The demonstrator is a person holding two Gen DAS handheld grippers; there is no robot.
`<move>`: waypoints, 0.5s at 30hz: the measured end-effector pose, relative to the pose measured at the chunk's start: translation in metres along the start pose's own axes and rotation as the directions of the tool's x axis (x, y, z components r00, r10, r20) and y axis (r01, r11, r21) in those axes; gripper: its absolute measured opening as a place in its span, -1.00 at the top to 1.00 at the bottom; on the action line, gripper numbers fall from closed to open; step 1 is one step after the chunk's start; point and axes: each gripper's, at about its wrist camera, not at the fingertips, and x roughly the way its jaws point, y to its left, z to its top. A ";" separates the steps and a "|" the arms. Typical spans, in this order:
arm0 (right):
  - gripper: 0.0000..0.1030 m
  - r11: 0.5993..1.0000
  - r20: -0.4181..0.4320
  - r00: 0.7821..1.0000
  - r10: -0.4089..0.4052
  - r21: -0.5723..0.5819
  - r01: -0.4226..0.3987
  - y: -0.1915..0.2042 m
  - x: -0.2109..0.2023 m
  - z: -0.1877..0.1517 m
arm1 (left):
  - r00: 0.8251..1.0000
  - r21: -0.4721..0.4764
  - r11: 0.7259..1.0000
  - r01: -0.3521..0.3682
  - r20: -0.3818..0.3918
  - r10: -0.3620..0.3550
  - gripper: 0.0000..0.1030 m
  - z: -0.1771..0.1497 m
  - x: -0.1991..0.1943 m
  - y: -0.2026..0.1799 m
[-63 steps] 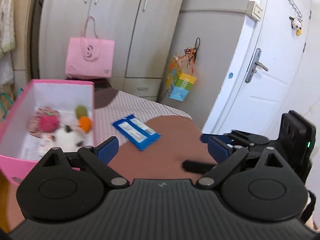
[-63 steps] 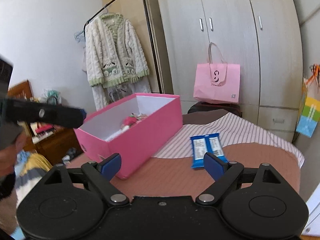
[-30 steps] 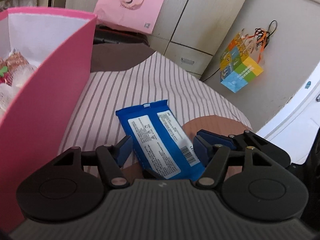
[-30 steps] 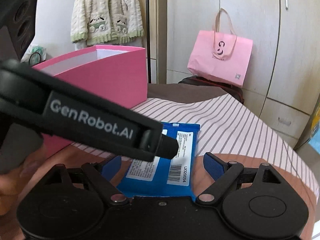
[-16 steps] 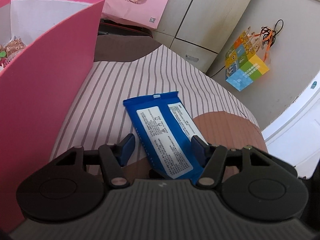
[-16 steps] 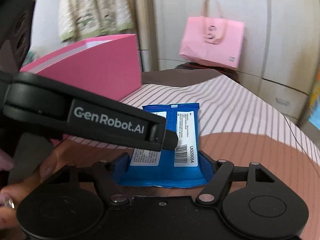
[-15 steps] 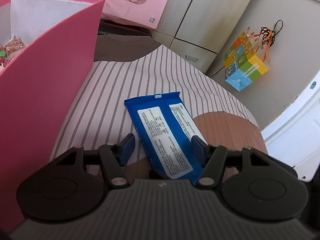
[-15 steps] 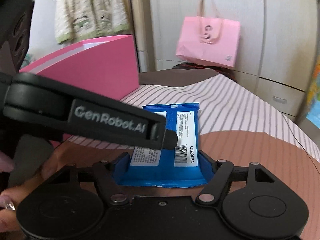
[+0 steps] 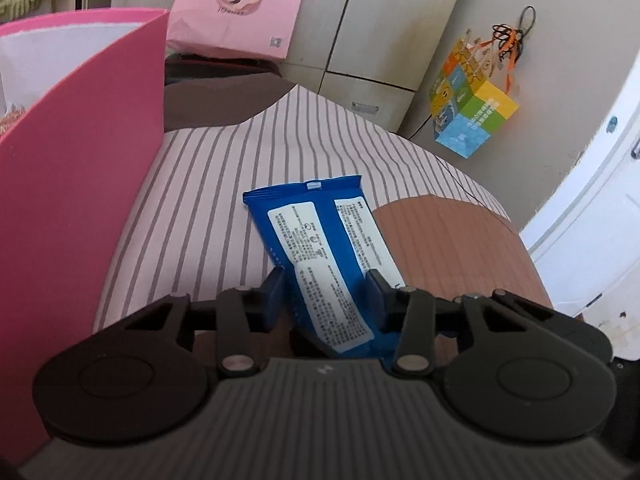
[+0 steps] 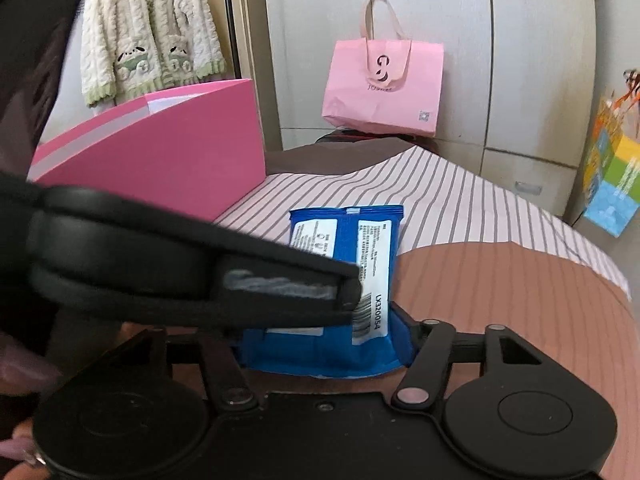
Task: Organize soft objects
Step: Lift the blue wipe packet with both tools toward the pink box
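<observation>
Two grippers close in on one blue soft pack (image 9: pixel 320 256) that lies printed side up on the bed cover (image 9: pixel 224 200), partly on the pink-and-grey striped part and partly on the plain brown patch. The left gripper (image 9: pixel 326 284) straddles the near end of the pack, and its jaws have just been closing: the blue pads (image 9: pixel 274 292) now stand narrow, one tight against each long edge of the pack, pinching it between them. In the right wrist view the right gripper (image 10: pixel 326 344) sits at the same near end of the pack (image 10: pixel 348 264); its jaws have also just been closing, and its right pad presses the blue wrapper, whose end bulges and creases between the fingers, while the left pad is hidden behind the black arm of the left gripper (image 10: pixel 192 272), which crosses the picture blurred. A hand (image 10: pixel 20 376) shows at the left edge of that view. Just to the left of the pack stands the pink box (image 9: pixel 80 184), open at the top with a white inside, its wall near the pack but not touching it. Beyond the bed a pink paper bag (image 10: pixel 384 88) hangs on the wardrobe (image 10: pixel 520 60), a cream knitted cardigan (image 10: pixel 148 36) hangs at the left, and a coloured gift bag (image 9: pixel 472 116) hangs on the wall at the right.
</observation>
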 end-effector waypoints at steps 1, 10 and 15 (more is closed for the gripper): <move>-0.25 1.000 0.003 1.000 -0.003 0.015 0.003 0.000 -0.001 -0.001 | 1.000 0.012 1.000 -0.002 0.003 0.002 0.24 -0.002 -0.001 -0.002; -0.12 0.995 0.033 0.999 -0.016 0.100 0.013 0.002 -0.022 -0.017 | 1.000 0.099 0.995 0.006 -0.002 -0.006 0.29 -0.019 -0.023 -0.014; -0.12 0.993 0.048 0.998 -0.029 0.116 0.023 0.011 -0.037 -0.027 | 1.000 0.125 0.992 0.012 -0.005 -0.012 0.29 -0.028 -0.038 -0.018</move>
